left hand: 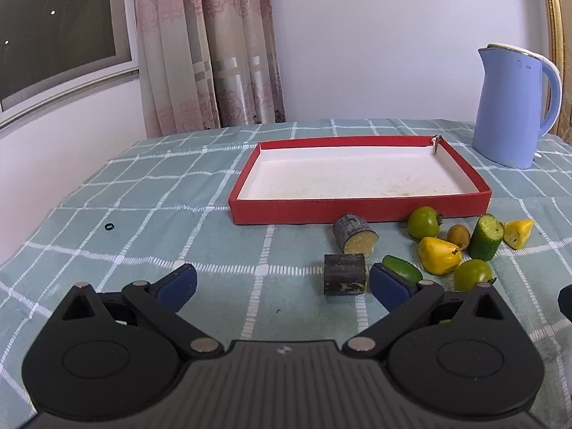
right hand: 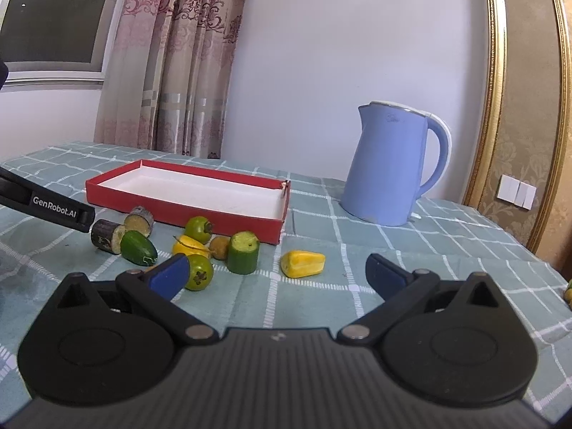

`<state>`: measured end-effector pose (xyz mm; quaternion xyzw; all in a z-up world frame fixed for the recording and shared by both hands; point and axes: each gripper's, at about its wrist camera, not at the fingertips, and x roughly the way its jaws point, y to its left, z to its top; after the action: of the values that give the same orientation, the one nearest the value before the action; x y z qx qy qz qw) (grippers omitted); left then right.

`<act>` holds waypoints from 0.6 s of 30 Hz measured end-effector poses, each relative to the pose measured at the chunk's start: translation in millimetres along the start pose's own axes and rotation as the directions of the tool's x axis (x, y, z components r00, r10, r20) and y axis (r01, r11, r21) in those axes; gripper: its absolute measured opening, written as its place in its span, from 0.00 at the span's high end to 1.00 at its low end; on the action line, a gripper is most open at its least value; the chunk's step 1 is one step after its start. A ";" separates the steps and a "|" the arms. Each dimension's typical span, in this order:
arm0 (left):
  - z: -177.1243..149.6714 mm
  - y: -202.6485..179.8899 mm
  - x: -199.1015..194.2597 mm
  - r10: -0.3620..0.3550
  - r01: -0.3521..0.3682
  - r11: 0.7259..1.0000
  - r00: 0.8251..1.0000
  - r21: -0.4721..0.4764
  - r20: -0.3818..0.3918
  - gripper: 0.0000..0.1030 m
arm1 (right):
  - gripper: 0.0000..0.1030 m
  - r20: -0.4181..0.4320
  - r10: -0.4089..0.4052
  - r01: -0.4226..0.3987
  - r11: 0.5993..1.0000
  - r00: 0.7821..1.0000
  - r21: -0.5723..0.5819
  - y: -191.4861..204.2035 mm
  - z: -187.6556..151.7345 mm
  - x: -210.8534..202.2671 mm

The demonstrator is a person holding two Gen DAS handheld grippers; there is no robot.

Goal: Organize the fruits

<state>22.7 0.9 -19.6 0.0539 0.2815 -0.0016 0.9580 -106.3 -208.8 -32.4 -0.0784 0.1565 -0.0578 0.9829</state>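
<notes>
Left wrist — cucumber chunk [left hand: 487, 237] upright, slightly tilted

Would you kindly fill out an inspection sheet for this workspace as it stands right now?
Surface: table under a green checked cloth, flat.
Job's things: red tray empty, white inside; fruit pieces loose on the cloth in front of it, among them two dark cane pieces, two round green fruits, cucumber chunk, yellow pieces.
Clutter: blue kettle right of the tray.
Grippers: left gripper and right gripper both open, holding nothing.
Cables: nothing seen.
Surroundings: patterned curtain, window, white wall, gold frame, wall switches.
</notes>
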 end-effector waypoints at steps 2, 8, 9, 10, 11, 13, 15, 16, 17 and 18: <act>-0.3 0.5 0.6 0.006 -0.006 1.000 1.000 -0.004 -0.007 0.00 | 0.00 0.003 -0.009 0.009 1.000 1.000 -0.006 1.2 -0.3 0.4; -0.5 1.1 2.2 0.007 -0.007 1.000 1.000 -0.013 -0.014 0.00 | 0.00 0.006 -0.021 0.021 1.000 1.000 0.000 1.0 -1.6 0.1; -0.4 0.4 2.0 0.008 -0.008 1.000 1.000 -0.012 -0.014 0.00 | 0.00 0.006 -0.023 0.023 1.000 1.000 -0.001 0.8 -1.8 0.2; -0.4 0.5 2.0 0.008 -0.008 1.000 1.000 -0.011 -0.013 0.00 | 0.00 0.006 -0.025 0.025 1.000 1.000 -0.002 0.8 -1.9 0.5; -0.4 -0.3 2.0 0.008 -0.008 1.000 1.000 -0.009 -0.014 0.00 | 0.00 0.004 -0.026 0.026 1.000 1.000 -0.002 0.7 -1.9 1.0; -0.3 -0.8 2.3 0.007 -0.007 1.000 1.000 -0.008 -0.015 0.00 | 0.00 0.003 -0.026 0.026 1.000 1.000 0.001 -0.1 -2.0 1.8; 0.0 -2.0 2.1 0.009 -0.009 1.000 1.000 -0.003 -0.015 0.00 | 0.00 0.004 -0.027 0.027 1.000 1.000 0.002 -0.2 -2.2 2.1; 0.3 -2.8 2.0 0.010 -0.010 1.000 1.000 0.000 -0.014 0.00 | 0.00 0.004 -0.028 0.028 1.000 1.000 0.002 -0.3 -2.3 2.1; 0.4 -3.3 1.9 0.011 -0.011 1.000 1.000 0.003 -0.013 0.00 | 0.00 0.004 -0.028 0.028 1.000 1.000 0.002 -0.3 -2.4 1.9; 0.6 -3.6 1.7 0.013 -0.013 1.000 1.000 0.005 -0.012 0.00 | 0.00 0.004 -0.029 0.029 1.000 1.000 0.004 -0.5 -2.6 2.1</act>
<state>24.4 -2.7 -20.4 0.0579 0.2869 0.0041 0.9562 -105.2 -209.9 -35.4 -0.0791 0.1534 -0.0720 0.9824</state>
